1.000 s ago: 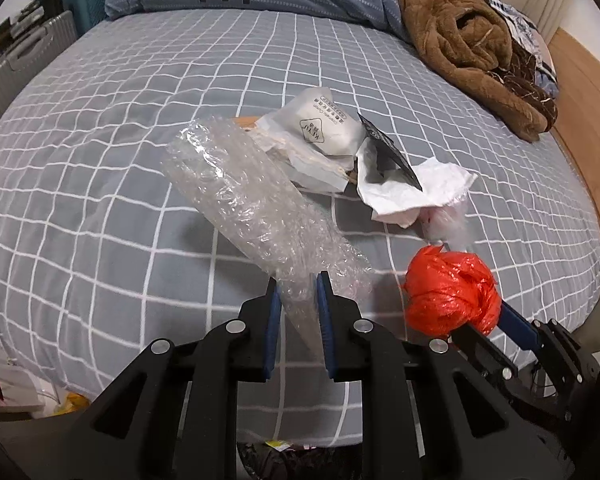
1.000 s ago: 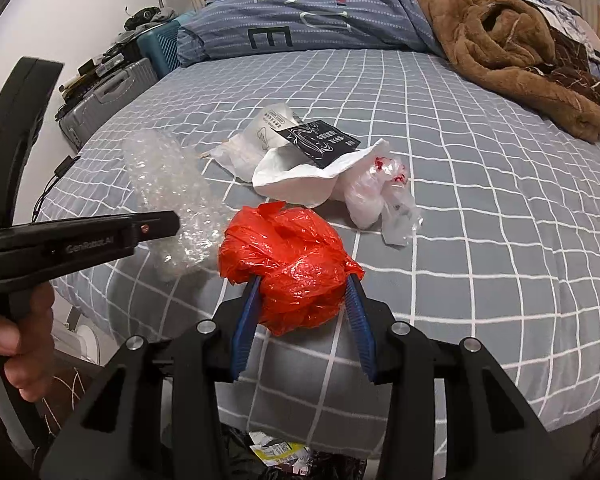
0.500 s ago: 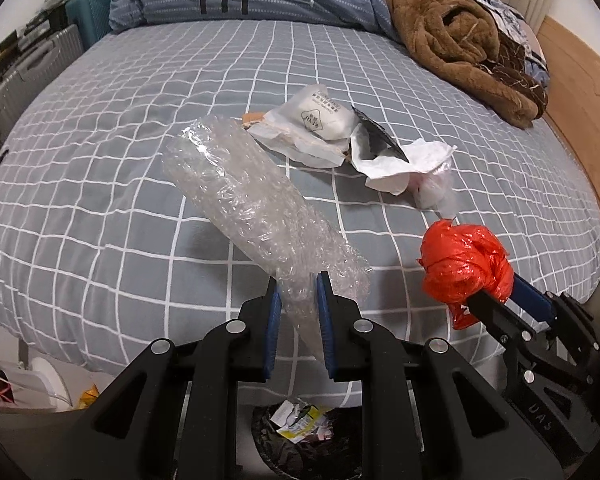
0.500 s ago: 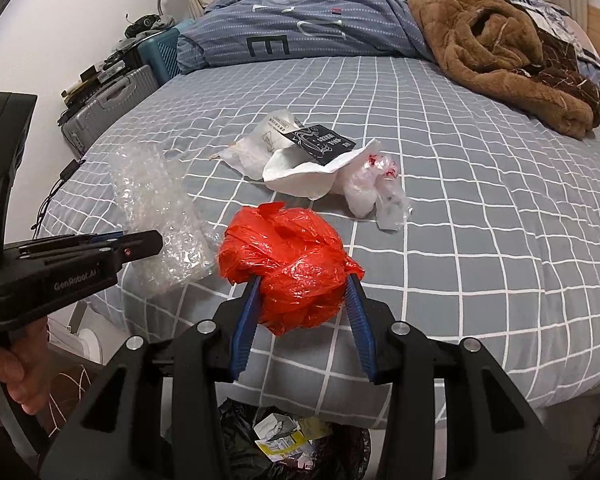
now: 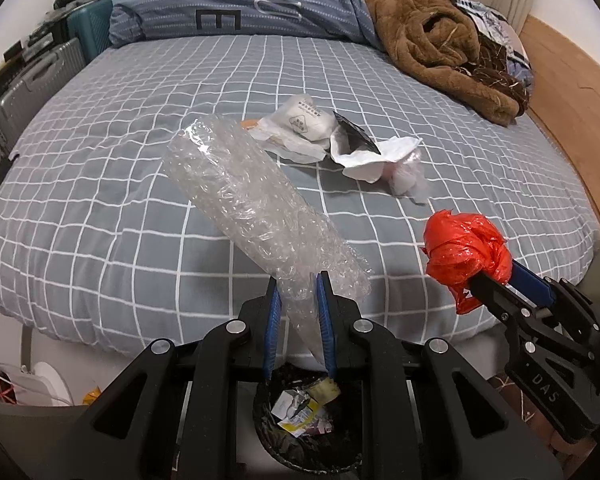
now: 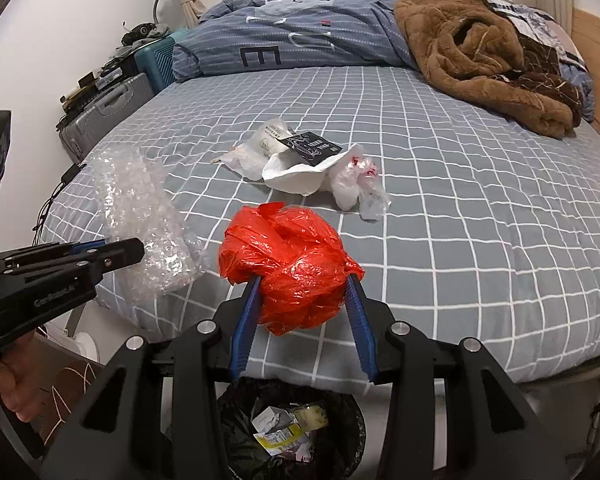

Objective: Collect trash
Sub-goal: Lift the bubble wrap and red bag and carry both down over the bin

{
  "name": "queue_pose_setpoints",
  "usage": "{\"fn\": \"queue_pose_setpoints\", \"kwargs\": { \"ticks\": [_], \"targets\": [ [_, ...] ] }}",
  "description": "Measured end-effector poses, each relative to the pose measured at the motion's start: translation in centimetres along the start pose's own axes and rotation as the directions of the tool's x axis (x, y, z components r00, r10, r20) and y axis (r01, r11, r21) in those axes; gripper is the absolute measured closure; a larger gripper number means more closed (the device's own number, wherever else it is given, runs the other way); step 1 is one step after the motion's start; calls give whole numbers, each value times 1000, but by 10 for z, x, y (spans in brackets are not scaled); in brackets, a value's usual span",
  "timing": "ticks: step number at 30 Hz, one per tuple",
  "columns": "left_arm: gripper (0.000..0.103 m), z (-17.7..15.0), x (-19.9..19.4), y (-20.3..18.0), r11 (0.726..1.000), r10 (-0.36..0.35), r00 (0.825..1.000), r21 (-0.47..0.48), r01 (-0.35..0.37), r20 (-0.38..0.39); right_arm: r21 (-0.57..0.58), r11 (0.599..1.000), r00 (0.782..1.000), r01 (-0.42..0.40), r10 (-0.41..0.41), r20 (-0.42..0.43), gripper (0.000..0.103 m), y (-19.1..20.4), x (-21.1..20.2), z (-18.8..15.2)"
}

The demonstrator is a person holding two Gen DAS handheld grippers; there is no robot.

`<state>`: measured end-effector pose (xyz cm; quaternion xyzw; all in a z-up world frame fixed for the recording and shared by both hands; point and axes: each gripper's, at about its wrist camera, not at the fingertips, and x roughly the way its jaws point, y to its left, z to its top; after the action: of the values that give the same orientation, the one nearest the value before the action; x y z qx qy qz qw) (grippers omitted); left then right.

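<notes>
My left gripper [image 5: 298, 280] is shut on a long piece of clear bubble wrap [image 5: 248, 208], which sticks out over the bed's front edge. Seen from the right wrist, the bubble wrap [image 6: 140, 216] hangs at the left. My right gripper [image 6: 302, 280] is shut on a crumpled red plastic bag [image 6: 288, 264]; the same red bag [image 5: 466, 250] shows at the right in the left wrist view. A black-lined trash bin [image 6: 236, 408] [image 5: 266, 436] with wrappers inside stands on the floor below both grippers. More trash lies mid-bed: white bags [image 5: 300, 126], a black packet [image 6: 312, 148], a clear bag [image 6: 352, 184].
The bed [image 6: 460, 208] has a grey checked cover. A brown fleece blanket [image 6: 472, 52] and a blue striped duvet [image 6: 284, 36] lie at its far end. Suitcases [image 6: 100, 120] stand along the left wall. A hand [image 6: 12, 384] holds the left gripper's handle.
Both grippers have drawn back from the bed and risen a little with their loads. The trash bin has come into view beneath them.
</notes>
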<state>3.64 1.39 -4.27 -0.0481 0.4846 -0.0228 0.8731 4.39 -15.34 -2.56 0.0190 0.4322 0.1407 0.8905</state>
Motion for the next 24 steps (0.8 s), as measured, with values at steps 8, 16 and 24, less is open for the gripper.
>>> {"fn": "queue_pose_setpoints", "kwargs": {
  "ticks": [8, 16, 24],
  "targets": [
    [86, -21, -20, -3, 1000, -2, 1000, 3, 2, 18, 7, 1000, 1000, 18, -19, 14, 62, 4, -24, -12],
    [86, -38, -38, -4, 1000, -10, 999, 0, 10, 30, 9, 1000, 1000, 17, -17, 24, 62, 14, -44, -27],
    [86, -58, -54, -7, 1000, -12, 999, 7, 12, 43, 1, 1000, 999, 20, -20, 35, 62, 24, -63, -39]
  ]
}}
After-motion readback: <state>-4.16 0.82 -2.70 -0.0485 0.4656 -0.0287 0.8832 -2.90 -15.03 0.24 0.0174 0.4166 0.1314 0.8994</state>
